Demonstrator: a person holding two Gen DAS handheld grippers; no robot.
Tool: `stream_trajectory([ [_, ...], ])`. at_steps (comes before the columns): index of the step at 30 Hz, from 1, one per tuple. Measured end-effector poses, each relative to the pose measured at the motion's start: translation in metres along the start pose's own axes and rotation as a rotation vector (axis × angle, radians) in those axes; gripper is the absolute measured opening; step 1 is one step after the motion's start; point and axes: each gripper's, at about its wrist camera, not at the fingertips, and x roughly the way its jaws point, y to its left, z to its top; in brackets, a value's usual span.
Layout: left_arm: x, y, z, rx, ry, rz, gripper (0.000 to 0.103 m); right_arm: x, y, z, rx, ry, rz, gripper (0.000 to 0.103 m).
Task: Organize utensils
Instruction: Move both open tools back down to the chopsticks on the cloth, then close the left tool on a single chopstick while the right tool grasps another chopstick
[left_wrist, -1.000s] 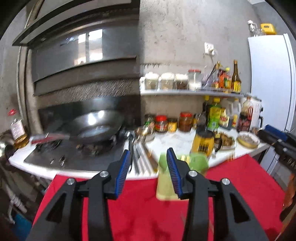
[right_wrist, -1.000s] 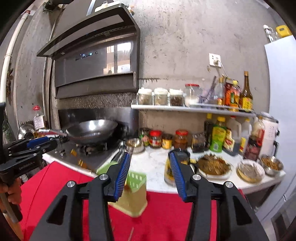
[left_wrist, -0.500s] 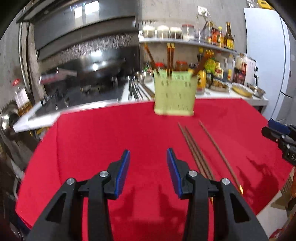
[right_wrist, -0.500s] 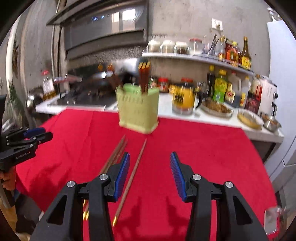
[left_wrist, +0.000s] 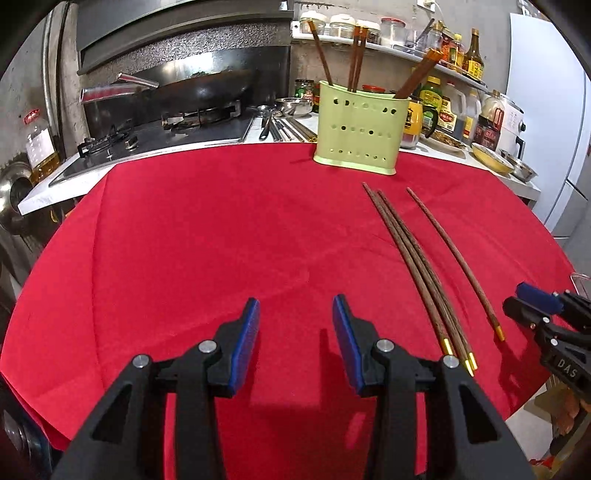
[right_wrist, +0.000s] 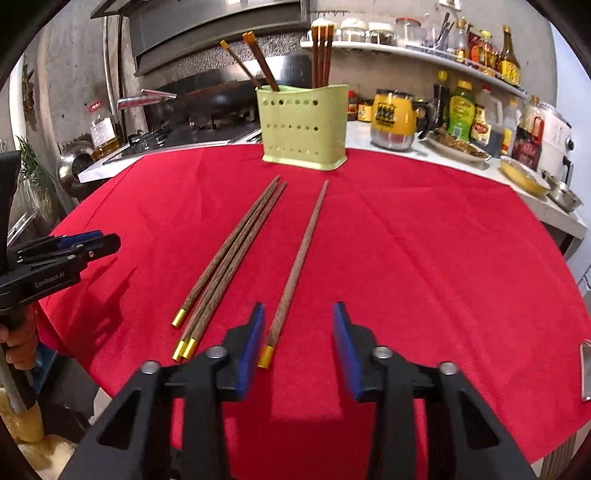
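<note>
On the red cloth (right_wrist: 424, 236) your four chopsticks lie loose: three (right_wrist: 229, 254) bunched, one (right_wrist: 299, 258) apart, before the green holder (right_wrist: 303, 129) by the stove counter (left_wrist: 155, 147). Your right gripper (right_wrist: 298, 334) has just been narrowing, its pads touching nothing, the single chopstick's gold tip between them; your left gripper (left_wrist: 295, 325) gapes empty.

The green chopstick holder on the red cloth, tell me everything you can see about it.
The green chopstick holder looks like pale green plastic, a tall box with rounded corners, a wider foot and rows of small round holes through its front wall. It stands upright at the far edge of the red cloth, near the counter. Several brown chopsticks with gold-capped ends stick out of its open top, some upright, some leaning. Neither gripper touches it; the loose chopsticks on the cloth lie short of it.
</note>
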Motion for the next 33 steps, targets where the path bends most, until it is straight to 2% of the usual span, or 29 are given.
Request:
stream_trajectory([
  [2,0.002,0.001,0.001,-0.001,0.003,-0.002,0.04,0.005,0.002,0.001,-0.009,0.011,0.009,0.024],
  [11,0.008,-0.006,-0.001,0.007,0.028,-0.045,0.04,0.023,0.007,0.004,-0.024,0.05,-0.006,0.023],
  [13,0.009,-0.01,-0.001,0.018,0.029,-0.051,0.04,0.024,0.005,0.002,-0.021,0.051,-0.015,0.018],
  [14,0.009,-0.012,0.0,0.023,0.03,-0.055,0.04,0.024,0.003,0.003,-0.022,0.05,-0.021,0.011],
  [16,0.009,-0.016,0.001,0.029,0.033,-0.071,0.04,0.023,-0.002,0.002,-0.015,0.047,-0.037,0.009],
  [20,0.01,-0.028,0.002,0.05,0.047,-0.129,0.04,0.019,-0.016,-0.001,0.006,0.043,-0.066,0.007],
  [23,0.013,-0.04,0.003,0.06,0.075,-0.215,0.04,0.016,-0.033,-0.003,0.044,0.041,-0.094,0.007],
  [27,0.02,-0.062,0.003,0.097,0.105,-0.269,0.03,0.012,-0.049,-0.006,0.074,0.035,-0.122,0.007],
  [33,0.036,-0.086,0.005,0.141,0.153,-0.258,0.026,0.01,-0.052,-0.009,0.077,0.027,-0.125,0.007],
])
